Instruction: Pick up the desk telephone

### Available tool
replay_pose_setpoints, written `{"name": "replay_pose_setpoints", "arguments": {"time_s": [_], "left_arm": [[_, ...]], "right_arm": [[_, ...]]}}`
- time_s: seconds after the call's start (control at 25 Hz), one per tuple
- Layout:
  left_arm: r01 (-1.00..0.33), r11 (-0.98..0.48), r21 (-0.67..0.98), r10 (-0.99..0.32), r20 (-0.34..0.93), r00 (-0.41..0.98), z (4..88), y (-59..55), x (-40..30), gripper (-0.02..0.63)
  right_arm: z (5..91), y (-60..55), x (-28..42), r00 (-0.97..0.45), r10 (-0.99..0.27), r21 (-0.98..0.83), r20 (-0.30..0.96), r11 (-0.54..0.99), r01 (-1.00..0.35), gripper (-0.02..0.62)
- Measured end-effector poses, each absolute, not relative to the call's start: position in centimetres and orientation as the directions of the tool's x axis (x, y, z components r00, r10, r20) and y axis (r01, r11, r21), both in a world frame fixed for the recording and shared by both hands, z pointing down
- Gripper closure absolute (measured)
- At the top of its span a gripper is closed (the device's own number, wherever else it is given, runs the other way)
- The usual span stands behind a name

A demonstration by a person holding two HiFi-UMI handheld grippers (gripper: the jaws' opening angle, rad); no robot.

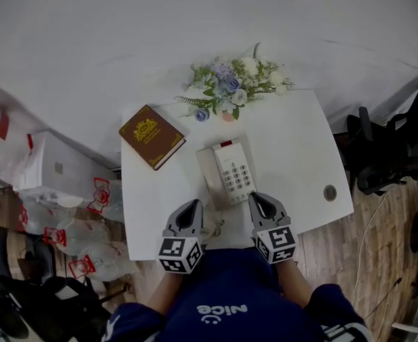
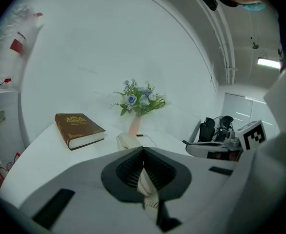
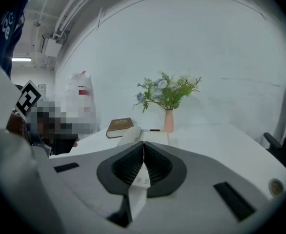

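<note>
The beige desk telephone [image 1: 226, 174] lies in the middle of the white table [image 1: 294, 141], its handset on the left and its keypad on the right. My left gripper [image 1: 194, 205] sits just in front of the phone's near left corner, jaws shut and empty. My right gripper [image 1: 255, 197] is by the near right corner, also shut with nothing in it. In the left gripper view the phone [image 2: 130, 140] shows just past the closed jaws [image 2: 143, 153]. The right gripper view has the phone [image 3: 134, 132] right ahead of the closed jaws [image 3: 143, 148].
A brown book [image 1: 152, 136] lies left of the phone, and a vase of flowers [image 1: 230, 87] stands behind it. A small round metal disc [image 1: 329, 192] sits near the table's right edge. Plastic bags [image 1: 80, 234] and a white box [image 1: 52, 166] are on the left; black chairs [image 1: 394, 148] on the right.
</note>
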State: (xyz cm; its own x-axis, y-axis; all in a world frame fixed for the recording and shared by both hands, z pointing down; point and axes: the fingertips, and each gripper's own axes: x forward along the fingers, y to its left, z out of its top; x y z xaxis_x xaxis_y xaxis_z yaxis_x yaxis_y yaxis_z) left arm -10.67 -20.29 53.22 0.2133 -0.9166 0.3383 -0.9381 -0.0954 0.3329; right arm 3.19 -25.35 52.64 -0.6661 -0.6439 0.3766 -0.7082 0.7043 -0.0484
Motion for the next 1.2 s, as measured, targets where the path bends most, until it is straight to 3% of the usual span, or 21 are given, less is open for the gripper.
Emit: {"name": "replay_pose_setpoints", "arguments": {"time_s": [0.44,0.48,0.56,0.6,0.64,0.72,0.76,1.2], "left_arm": [[-0.935,0.055,0.35,-0.867,0.482,0.129,55.7,-23.4,-10.0,0.589],[-0.929,0.063,0.364,-0.868,0.48,0.129,55.6,-23.7,-10.0,0.589],[-0.914,0.083,0.397,-0.872,0.473,0.126,55.5,-24.4,-10.1,0.588],[-0.904,0.093,0.416,-0.872,0.472,0.128,55.6,-24.7,-10.1,0.585],[-0.893,0.098,0.44,-0.869,0.475,0.139,55.7,-25.0,-10.0,0.561],[-0.862,0.095,0.499,-0.852,0.488,0.188,56.3,-25.6,-9.5,0.399],[-0.843,0.097,0.53,-0.841,0.496,0.215,56.7,-25.8,-9.3,0.368],[-0.667,0.161,0.728,-0.783,0.506,0.363,59.5,-28.6,-10.6,0.275]], "right_arm": [[54.6,-30.3,3.4,-0.728,-0.464,-0.143,0.504,0.787,-0.6,0.568],[54.8,-30.6,3.3,-0.74,-0.44,-0.168,0.509,0.792,-0.587,0.549],[55.3,-31.3,3.0,-0.761,-0.382,-0.223,0.524,0.801,-0.556,0.431],[55.5,-31.7,2.9,-0.767,-0.356,-0.246,0.533,0.803,-0.543,0.421],[55.8,-32.0,2.9,-0.771,-0.333,-0.265,0.542,0.803,-0.533,0.412],[56.5,-32.6,2.9,-0.777,-0.291,-0.305,0.558,0.799,-0.519,0.389],[56.9,-33.0,2.8,-0.781,-0.269,-0.331,0.564,0.793,-0.512,0.379],[59.4,-36.1,2.2,-0.821,-0.105,-0.554,0.562,0.689,-0.467,0.343]]}}
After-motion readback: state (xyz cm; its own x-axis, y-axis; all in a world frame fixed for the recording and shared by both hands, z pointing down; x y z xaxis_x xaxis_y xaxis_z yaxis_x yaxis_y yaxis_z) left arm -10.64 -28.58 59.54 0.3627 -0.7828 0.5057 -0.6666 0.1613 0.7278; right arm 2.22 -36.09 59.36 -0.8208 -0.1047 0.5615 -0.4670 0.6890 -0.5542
